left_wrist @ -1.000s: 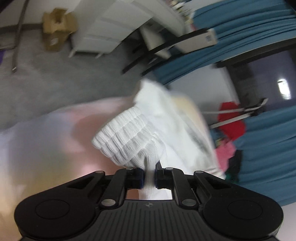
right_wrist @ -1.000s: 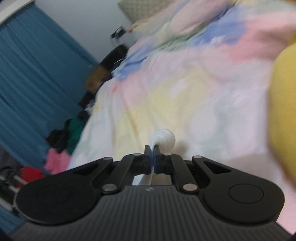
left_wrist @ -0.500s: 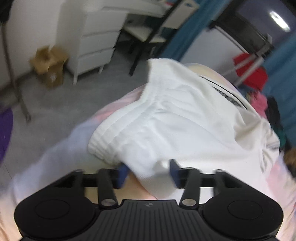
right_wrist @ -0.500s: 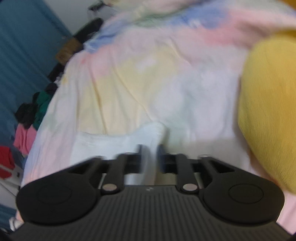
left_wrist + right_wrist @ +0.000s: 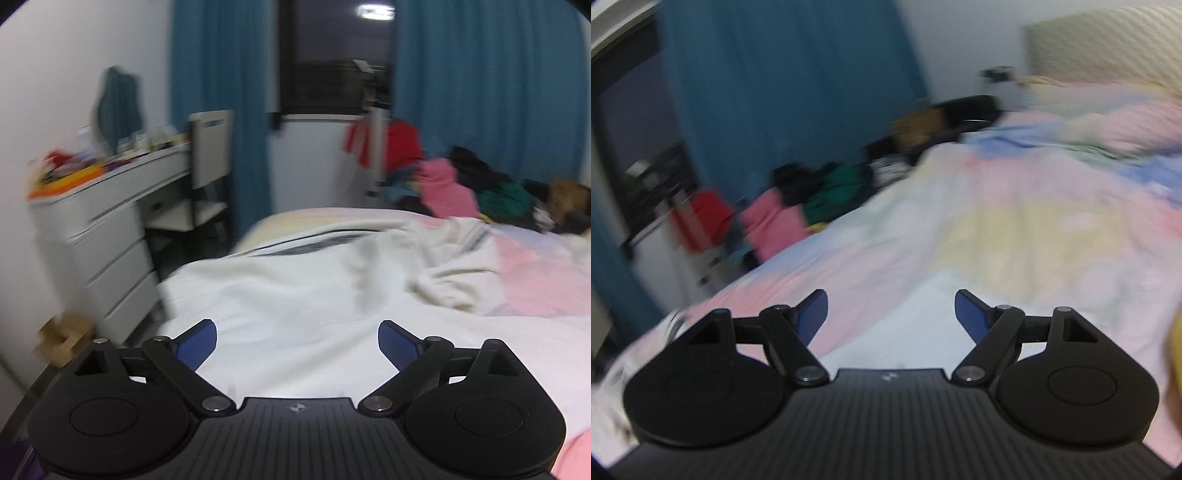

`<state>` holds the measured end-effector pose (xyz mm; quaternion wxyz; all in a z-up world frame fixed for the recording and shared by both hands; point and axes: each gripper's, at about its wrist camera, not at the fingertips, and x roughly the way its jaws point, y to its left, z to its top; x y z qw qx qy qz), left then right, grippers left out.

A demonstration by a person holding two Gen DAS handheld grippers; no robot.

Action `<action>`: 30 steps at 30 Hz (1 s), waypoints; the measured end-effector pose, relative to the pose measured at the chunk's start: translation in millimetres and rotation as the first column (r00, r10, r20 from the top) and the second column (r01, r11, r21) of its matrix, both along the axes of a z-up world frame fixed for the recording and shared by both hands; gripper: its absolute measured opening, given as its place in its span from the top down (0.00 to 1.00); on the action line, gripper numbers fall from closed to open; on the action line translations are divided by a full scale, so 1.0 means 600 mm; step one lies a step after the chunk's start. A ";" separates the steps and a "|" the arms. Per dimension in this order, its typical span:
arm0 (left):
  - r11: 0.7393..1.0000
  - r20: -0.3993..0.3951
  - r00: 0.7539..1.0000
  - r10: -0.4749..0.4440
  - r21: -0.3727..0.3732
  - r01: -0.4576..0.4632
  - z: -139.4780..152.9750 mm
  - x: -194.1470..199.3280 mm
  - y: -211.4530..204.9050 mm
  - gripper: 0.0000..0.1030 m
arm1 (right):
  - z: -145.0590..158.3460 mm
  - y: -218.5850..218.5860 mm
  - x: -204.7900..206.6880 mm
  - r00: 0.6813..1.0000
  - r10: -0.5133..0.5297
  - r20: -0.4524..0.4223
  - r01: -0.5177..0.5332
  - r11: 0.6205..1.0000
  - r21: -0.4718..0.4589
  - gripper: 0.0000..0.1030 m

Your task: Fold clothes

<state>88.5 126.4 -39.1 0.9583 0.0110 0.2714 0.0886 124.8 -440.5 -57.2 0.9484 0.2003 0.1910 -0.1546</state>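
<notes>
White cloth fills the lower middle of the left wrist view: a white garment [image 5: 295,306] lies spread on the bed [image 5: 535,280], directly ahead of and below the left gripper [image 5: 297,341]. Its jaws are opening, with nothing pinched between the blue pads [image 5: 195,341]; the fabric shows through the gap but lies beneath them, released. The garment's long axis seems to run from the lower centre of the frame up toward the right, where a cream part of it [image 5: 443,266] bunches into soft ridges, a dark striped band [image 5: 306,247] showing along its far edge.

In the right wrist view, the right gripper [image 5: 890,314] is also opening and holds nothing. A pale strip of white cloth [image 5: 905,332] sits just under and ahead of it at lower centre, with the pastel bedspread [image 5: 1015,229] stretching up and right beyond. A yellow item [image 5: 1174,369] crops the right edge, too blurred to name.

By my reading, the left gripper is the nearer to the bulk of the garment, so a next grasp would likely start at the bunched part to its upper right.

Farther off, a heap of clothes [image 5: 465,188] lies past the bed under teal curtains [image 5: 480,74], and a white chest of drawers [image 5: 110,236] stands at the left.
</notes>
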 end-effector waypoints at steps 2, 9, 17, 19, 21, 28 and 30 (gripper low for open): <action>0.998 -0.004 0.999 -0.049 0.031 0.049 -0.016 0.042 -0.048 0.06 | -0.004 0.034 0.008 0.997 0.077 -0.019 -0.078 0.996 -0.038 0.24; 0.961 -0.056 0.969 -0.239 0.128 0.244 -0.106 0.210 -0.219 0.14 | -0.018 0.061 0.030 0.988 0.144 -0.057 -0.147 0.987 -0.064 0.24; 0.893 -0.066 0.944 -0.323 0.308 0.327 -0.220 0.395 -0.387 0.13 | -0.052 0.062 0.064 0.986 0.149 -0.075 -0.149 0.989 0.007 0.24; 0.869 -0.082 0.943 -0.322 0.369 0.329 -0.248 0.440 -0.418 0.13 | -0.069 0.071 0.090 0.986 0.140 -0.091 -0.143 0.989 -0.025 0.24; 0.844 -0.105 0.943 -0.315 0.423 0.329 -0.277 0.487 -0.449 0.13 | -0.090 0.080 0.121 0.982 0.145 -0.123 -0.152 0.987 -0.045 0.24; 0.872 -0.179 0.951 -0.251 0.384 0.303 -0.308 0.583 -0.489 0.75 | -0.145 0.081 0.180 0.969 0.154 -0.192 -0.157 0.988 -0.002 0.25; 0.866 -0.194 0.940 -0.281 0.370 0.335 -0.297 0.588 -0.493 0.88 | -0.149 0.073 0.181 0.970 0.143 -0.194 -0.144 0.990 0.012 0.25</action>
